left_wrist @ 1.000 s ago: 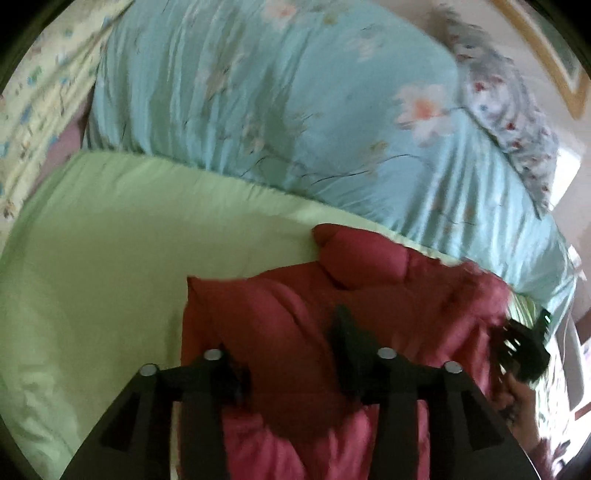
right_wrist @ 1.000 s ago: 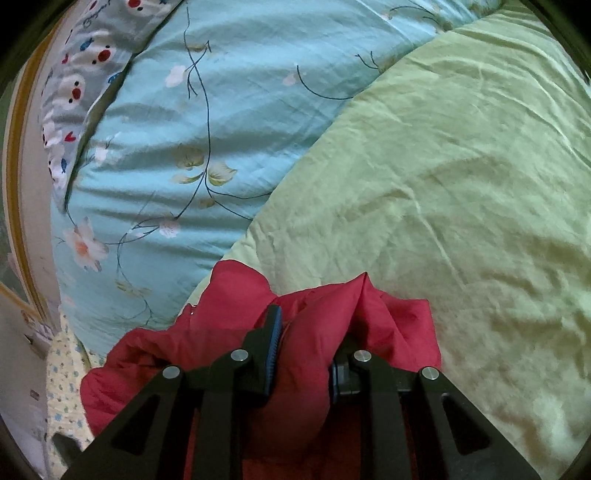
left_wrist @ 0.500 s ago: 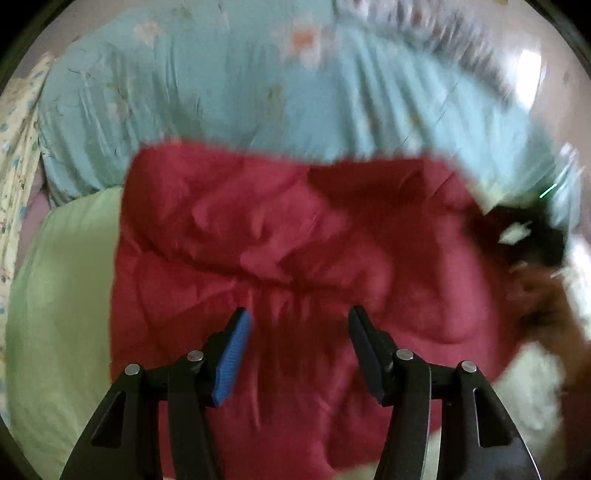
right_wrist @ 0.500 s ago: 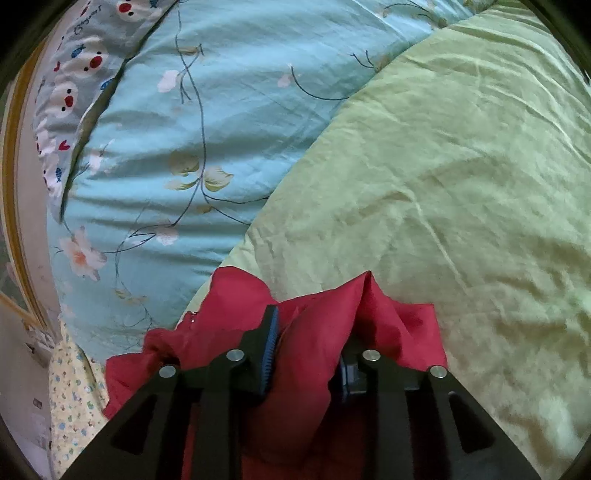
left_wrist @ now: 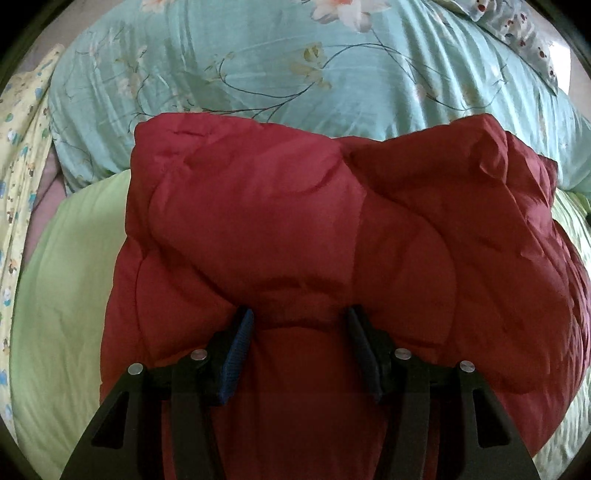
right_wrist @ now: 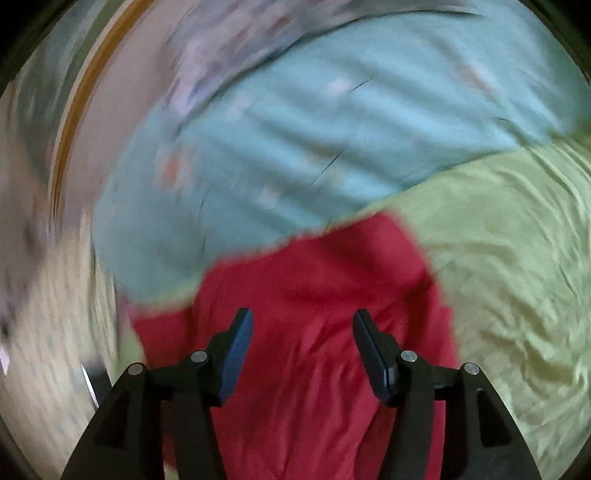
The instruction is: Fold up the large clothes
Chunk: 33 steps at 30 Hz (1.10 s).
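A padded red jacket [left_wrist: 295, 221] lies bunched in a thick fold on the green sheet [left_wrist: 66, 295], its far edge against the blue floral quilt [left_wrist: 258, 66]. My left gripper [left_wrist: 297, 314] points down onto it with the jaws apart. Its fingertips sink into the puffy cloth, which bulges up between them without being pinched. In the blurred right wrist view the red jacket [right_wrist: 314, 280] lies below my right gripper [right_wrist: 301, 314]. Its jaws are opening and stand apart above the cloth, with nothing caught between the pads.
The blue floral quilt [right_wrist: 295, 147] is heaped across the far side of the bed. A patterned pillow [left_wrist: 517, 26] lies behind it. A yellow printed sheet [left_wrist: 18, 147] runs along the left edge. Green sheet [right_wrist: 498, 258] spreads to the right of the jacket.
The right gripper let go of the red fold it pinched, lifted and rolled. The left gripper came down from above the jacket until its fingertips pressed into the folded cloth.
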Each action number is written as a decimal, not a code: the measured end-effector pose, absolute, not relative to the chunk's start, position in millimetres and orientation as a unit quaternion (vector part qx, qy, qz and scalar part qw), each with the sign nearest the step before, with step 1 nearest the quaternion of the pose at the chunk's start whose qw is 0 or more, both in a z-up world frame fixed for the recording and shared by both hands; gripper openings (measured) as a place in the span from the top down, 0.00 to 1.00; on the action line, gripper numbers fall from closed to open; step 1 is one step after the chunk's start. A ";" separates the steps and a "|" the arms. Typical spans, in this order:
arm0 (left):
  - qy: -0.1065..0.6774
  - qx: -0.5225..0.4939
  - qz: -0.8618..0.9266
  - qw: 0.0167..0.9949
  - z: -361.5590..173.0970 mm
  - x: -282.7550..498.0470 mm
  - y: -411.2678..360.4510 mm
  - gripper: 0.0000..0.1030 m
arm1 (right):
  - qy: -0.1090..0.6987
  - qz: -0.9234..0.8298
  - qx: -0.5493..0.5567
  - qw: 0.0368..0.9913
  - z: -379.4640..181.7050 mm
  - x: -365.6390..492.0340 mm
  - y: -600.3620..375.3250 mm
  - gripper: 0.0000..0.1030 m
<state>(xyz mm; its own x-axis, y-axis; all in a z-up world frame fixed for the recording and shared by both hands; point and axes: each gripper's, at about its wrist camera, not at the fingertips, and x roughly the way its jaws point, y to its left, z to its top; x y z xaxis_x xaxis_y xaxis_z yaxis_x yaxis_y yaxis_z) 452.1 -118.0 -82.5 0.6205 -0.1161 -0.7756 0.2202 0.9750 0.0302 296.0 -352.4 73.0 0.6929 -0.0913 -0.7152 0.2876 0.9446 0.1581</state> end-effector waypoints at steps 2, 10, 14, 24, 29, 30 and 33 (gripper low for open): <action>0.426 0.059 -0.093 0.898 -82.9 454.7 -117.1 0.48 | 0.433 -0.072 0.065 0.896 46.7 312.7 -321.6 0.43; 0.440 0.038 -0.072 0.894 -87.4 489.8 -98.5 0.49 | 0.493 -0.097 -0.006 0.865 -5.6 360.3 -315.1 0.45; 0.454 0.015 -0.054 0.889 -95.8 520.1 -87.7 0.49 | 0.489 -0.134 0.038 0.861 -8.2 380.8 -349.3 0.47; 0.473 -0.012 -0.046 0.880 -117.7 561.0 -85.2 0.49 | 0.471 -0.148 0.119 0.861 -30.9 394.7 -391.0 0.46; 0.472 -0.024 -0.051 0.880 -100.5 544.0 -77.3 0.49 | 0.467 -0.146 0.116 0.864 -37.4 392.8 -392.0 0.45; 0.465 -0.025 -0.054 0.883 -93.3 534.9 -75.4 0.49 | 0.466 -0.145 0.117 0.865 -38.3 391.9 -392.6 0.45; 0.445 -0.032 -0.060 0.893 -84.0 513.3 -65.6 0.49 | 0.466 -0.143 0.118 0.865 -39.0 391.5 -394.0 0.45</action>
<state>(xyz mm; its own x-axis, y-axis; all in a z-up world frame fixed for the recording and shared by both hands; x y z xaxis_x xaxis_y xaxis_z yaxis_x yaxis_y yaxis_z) 513.3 -65.6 -84.0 0.5962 -0.1354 -0.7913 0.0783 0.9908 -0.1105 391.5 -394.0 -39.0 0.5251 -0.1376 -0.8398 0.3584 0.9308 0.0715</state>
